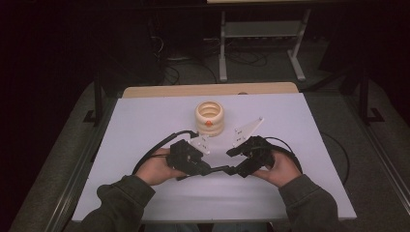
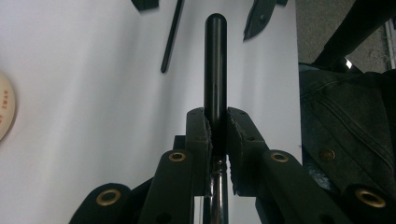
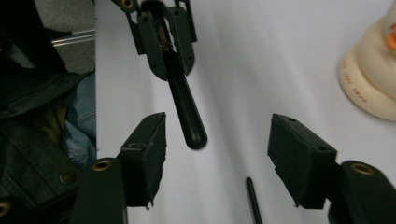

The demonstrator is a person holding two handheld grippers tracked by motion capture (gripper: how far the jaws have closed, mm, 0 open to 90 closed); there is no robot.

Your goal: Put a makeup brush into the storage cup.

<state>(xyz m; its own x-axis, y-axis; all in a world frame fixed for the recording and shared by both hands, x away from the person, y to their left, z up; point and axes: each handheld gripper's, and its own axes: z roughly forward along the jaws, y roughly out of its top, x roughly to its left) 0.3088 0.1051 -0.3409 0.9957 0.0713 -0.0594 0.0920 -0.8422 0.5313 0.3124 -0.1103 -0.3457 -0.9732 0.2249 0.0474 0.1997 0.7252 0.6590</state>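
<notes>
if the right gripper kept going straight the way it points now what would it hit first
Most likely the black handle held in the left gripper; its rounded tip sits just ahead of the open right gripper, though depth is unclear.

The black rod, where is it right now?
The black rod is clamped in the left gripper, pointing toward the open right gripper at mid-table.
</notes>
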